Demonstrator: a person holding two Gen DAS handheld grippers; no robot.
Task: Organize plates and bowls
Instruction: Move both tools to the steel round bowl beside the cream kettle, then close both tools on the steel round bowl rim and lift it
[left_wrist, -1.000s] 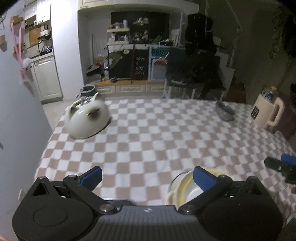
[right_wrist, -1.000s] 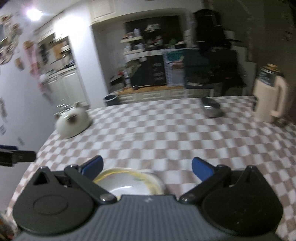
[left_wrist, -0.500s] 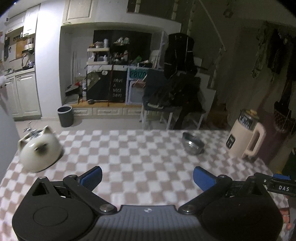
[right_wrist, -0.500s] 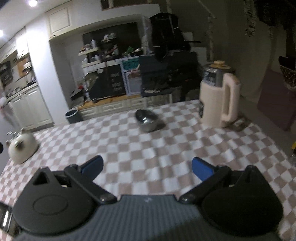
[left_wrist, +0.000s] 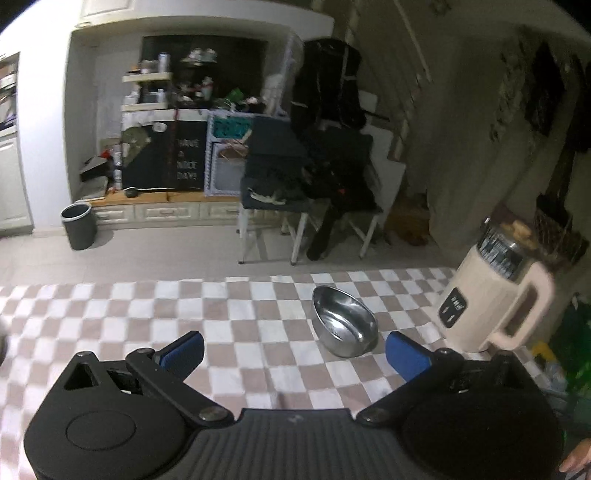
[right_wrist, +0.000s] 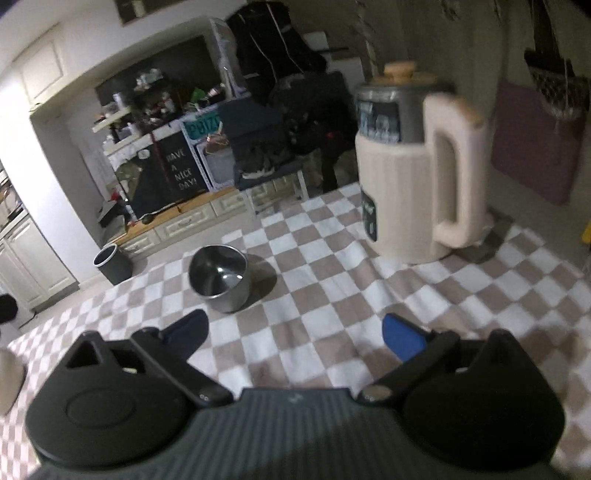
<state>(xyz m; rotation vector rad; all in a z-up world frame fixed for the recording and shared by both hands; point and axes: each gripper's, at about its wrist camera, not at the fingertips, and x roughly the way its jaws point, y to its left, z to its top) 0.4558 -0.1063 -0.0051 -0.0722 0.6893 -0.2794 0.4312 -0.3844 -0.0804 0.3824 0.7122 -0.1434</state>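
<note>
A steel bowl (left_wrist: 343, 323) stands on the checkered tablecloth (left_wrist: 229, 317) near the table's far edge. My left gripper (left_wrist: 295, 356) is open and empty, with the bowl just ahead between its fingertips, closer to the right one. In the right wrist view the same bowl (right_wrist: 219, 277) sits ahead and left of centre. My right gripper (right_wrist: 295, 336) is open and empty above the cloth (right_wrist: 332, 302), short of the bowl.
A tall cream jug with a handle (left_wrist: 495, 299) stands right of the bowl, large in the right wrist view (right_wrist: 413, 166). Beyond the table edge are a chair with dark clothes (left_wrist: 306, 177) and a grey bin (left_wrist: 78, 226).
Both grippers have moved forward and to the right across the table. The steel bowl and cream jug are much closer. The white cat-shaped pot and the yellow-rimmed plate have left view.
</note>
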